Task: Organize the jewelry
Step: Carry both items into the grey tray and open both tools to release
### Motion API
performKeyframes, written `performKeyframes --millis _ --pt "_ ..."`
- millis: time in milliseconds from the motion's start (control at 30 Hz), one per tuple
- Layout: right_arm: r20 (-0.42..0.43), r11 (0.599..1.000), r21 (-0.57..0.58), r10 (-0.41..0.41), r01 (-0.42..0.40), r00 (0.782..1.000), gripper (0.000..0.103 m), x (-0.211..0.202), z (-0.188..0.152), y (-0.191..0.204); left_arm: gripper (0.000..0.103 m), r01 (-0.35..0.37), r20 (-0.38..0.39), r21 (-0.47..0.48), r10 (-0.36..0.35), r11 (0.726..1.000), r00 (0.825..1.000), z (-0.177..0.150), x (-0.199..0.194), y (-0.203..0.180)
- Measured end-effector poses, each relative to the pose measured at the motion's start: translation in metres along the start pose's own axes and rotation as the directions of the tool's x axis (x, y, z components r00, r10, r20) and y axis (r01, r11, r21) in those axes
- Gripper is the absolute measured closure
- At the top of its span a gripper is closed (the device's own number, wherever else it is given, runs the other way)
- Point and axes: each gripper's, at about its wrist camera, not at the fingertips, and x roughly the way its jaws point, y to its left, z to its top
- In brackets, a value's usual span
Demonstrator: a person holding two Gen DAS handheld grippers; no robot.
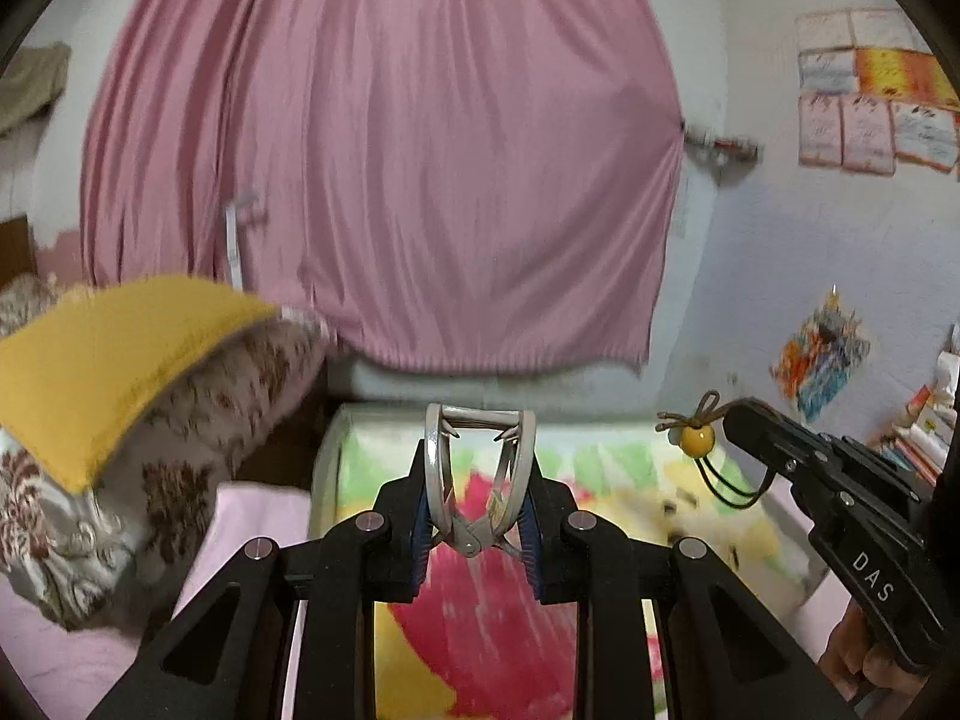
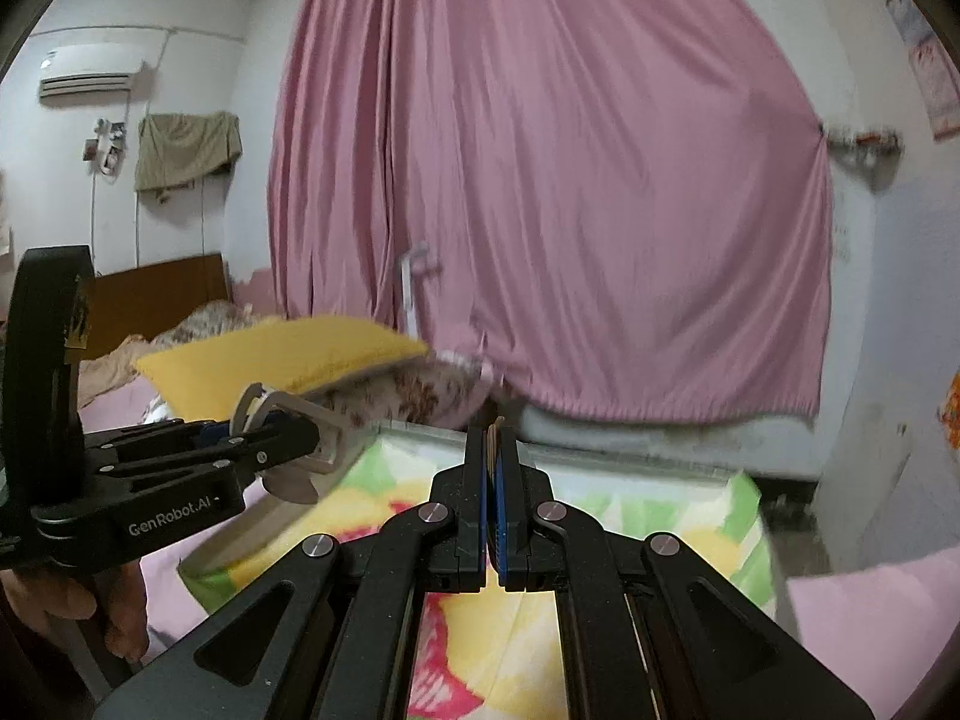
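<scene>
In the left wrist view my left gripper is shut on a beige hair claw clip, which stands upright between the blue pads with its teeth pointing away. To the right, my right gripper pinches a hair tie with a yellow bead; its brown bow sticks up and its black elastic loops hang below. In the right wrist view the right gripper is shut, with only a thin brown edge of the hair tie showing between the tips. The left gripper enters from the left with the claw clip. Both hang above the bed.
A folded floral blanket in red, yellow and green lies below on a pink sheet. A floral pillow under a yellow cloth sits left. A pink curtain hangs behind. Stacked books stand at the right wall.
</scene>
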Motion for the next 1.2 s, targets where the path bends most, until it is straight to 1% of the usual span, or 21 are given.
performKeyframes --millis 67,167,233,300,367,567,667,767,933,967,1000,1033,1067,1100,1133,1167,1200 --pt "-0.057 0.999 0.027 0.021 -0.020 0.998 0.101 0.009 -0.007 -0.006 0.080 0.012 -0.082 -0.013 -0.013 1.000 0.997 -0.004 0.009 0.004" --pt "-0.151 0.995 0.085 0.074 -0.062 0.986 0.101 0.022 -0.020 -0.017 0.080 0.027 -0.165 -0.030 -0.032 0.999 0.986 -0.012 0.020 0.010" --pt "-0.211 0.985 0.143 0.123 -0.094 0.970 0.101 0.032 -0.030 -0.027 0.080 0.036 -0.214 -0.039 -0.043 0.999 0.976 -0.017 0.027 0.012" --pt "-0.253 0.973 0.201 0.166 -0.117 0.953 0.101 0.043 -0.038 -0.034 0.080 0.041 -0.254 -0.050 -0.053 0.998 0.966 -0.021 0.034 0.014" --pt "-0.285 0.964 0.235 0.191 -0.124 0.939 0.101 0.051 -0.049 -0.040 0.080 0.042 -0.282 -0.053 -0.056 0.998 0.958 -0.025 0.038 0.015" --pt "-0.343 0.963 0.243 0.193 -0.112 0.919 0.101 0.064 -0.063 -0.035 0.080 0.045 -0.332 -0.046 -0.057 0.998 0.941 -0.031 0.048 0.014" --pt "-0.354 0.964 0.241 0.192 -0.109 0.915 0.101 0.068 -0.062 -0.031 0.080 0.045 -0.336 -0.044 -0.057 0.998 0.940 -0.031 0.048 0.013" --pt "-0.357 0.965 0.242 0.188 -0.104 0.915 0.100 0.070 -0.061 -0.031 0.080 0.044 -0.335 -0.040 -0.055 0.998 0.941 -0.030 0.047 0.013" --pt "-0.348 0.971 0.225 0.159 -0.083 0.924 0.100 0.067 -0.058 -0.031 0.080 0.035 -0.331 -0.035 -0.045 0.999 0.942 -0.032 0.047 0.014" --pt "-0.343 0.972 0.221 0.152 -0.078 0.927 0.099 0.066 -0.057 -0.032 0.077 0.032 -0.330 -0.033 -0.041 0.999 0.943 -0.032 0.046 0.015" --pt "-0.340 0.973 0.217 0.145 -0.073 0.929 0.098 0.065 -0.056 -0.032 0.067 0.027 -0.327 -0.033 -0.036 0.999 0.944 -0.032 0.045 0.014" --pt "-0.335 0.975 0.212 0.136 -0.066 0.932 0.097 0.063 -0.055 -0.032 0.061 0.021 -0.322 -0.037 -0.032 0.999 0.946 -0.032 0.043 0.015" --pt "-0.330 0.976 0.207 0.129 -0.061 0.935 0.094 0.061 -0.055 -0.032 0.047 0.024 -0.311 -0.046 -0.037 0.999 0.950 -0.032 0.041 0.016" --pt "-0.324 0.977 0.204 0.121 -0.055 0.938 0.088 0.059 -0.054 -0.032 0.041 0.028 -0.298 -0.054 -0.043 0.998 0.953 -0.032 0.038 0.017" --pt "-0.316 0.978 0.204 0.114 -0.049 0.942 0.084 0.055 -0.053 -0.033 0.041 0.032 -0.285 -0.061 -0.048 0.998 0.957 -0.032 0.035 0.018" --pt "-0.308 0.977 0.209 0.111 -0.047 0.945 0.075 0.052 -0.053 -0.035 0.041 0.034 -0.277 -0.059 -0.049 0.998 0.960 -0.031 0.033 0.018" --pt "-0.298 0.976 0.212 0.109 -0.045 0.948 0.070 0.048 -0.052 -0.036 0.041 0.031 -0.271 -0.055 -0.045 0.998 0.962 -0.030 0.030 0.017"
